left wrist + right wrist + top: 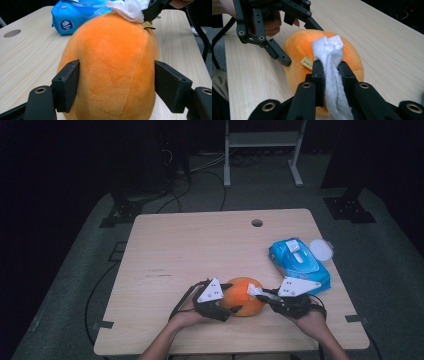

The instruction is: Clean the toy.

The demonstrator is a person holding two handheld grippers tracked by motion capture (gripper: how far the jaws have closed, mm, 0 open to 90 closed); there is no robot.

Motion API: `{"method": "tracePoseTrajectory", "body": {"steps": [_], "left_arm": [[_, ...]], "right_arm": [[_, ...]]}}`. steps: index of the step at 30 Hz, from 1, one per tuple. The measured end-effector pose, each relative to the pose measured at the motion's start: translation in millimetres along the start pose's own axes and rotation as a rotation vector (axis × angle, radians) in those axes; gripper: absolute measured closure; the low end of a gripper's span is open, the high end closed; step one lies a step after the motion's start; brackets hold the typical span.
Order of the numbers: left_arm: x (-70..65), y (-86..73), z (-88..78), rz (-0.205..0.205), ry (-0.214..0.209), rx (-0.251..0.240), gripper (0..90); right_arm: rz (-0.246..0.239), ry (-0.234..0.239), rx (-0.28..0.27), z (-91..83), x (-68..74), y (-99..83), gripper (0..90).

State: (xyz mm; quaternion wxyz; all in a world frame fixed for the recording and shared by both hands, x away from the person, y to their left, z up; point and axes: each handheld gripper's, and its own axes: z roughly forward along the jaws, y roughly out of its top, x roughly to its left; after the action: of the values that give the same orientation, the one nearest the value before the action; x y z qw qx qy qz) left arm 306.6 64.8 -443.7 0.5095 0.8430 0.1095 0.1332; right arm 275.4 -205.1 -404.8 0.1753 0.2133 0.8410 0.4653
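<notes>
Plush fruit (244, 296) on table (200, 245), near front edge, between left gripper (226, 306) and right gripper (256, 293). Wipe (332, 65) on plush top. Wipes pack (299, 262) behind-right; lid (321, 249) beside pack.

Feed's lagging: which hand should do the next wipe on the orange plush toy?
Right. The right gripper is shut on the white wipe, which already rests on the orange plush toy. The left gripper is clamping the toy steady.
</notes>
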Motion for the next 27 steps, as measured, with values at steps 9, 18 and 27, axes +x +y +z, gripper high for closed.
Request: {"method": "tracePoseTrajectory", "body": {"steps": [9, 18, 27], "left_arm": [[0.9, -1.1, 2.4, 0.0, 0.02, -0.007, 26.2], [1.6, 3.8, -0.4, 0.005, 0.022, 0.002, 19.0], [4.6, 4.7, -1.1, -0.067, 0.016, -0.006, 30.8]], "right_arm": [[-0.035, 0.018, 0.006, 6.7, 9.9, 7.7, 77.5], [0.021, -0.021, 0.025, -5.7, -8.5, -7.4, 77.6], [0.039, -0.006, 0.013, -7.7, -10.8, -3.4, 77.6]]}}
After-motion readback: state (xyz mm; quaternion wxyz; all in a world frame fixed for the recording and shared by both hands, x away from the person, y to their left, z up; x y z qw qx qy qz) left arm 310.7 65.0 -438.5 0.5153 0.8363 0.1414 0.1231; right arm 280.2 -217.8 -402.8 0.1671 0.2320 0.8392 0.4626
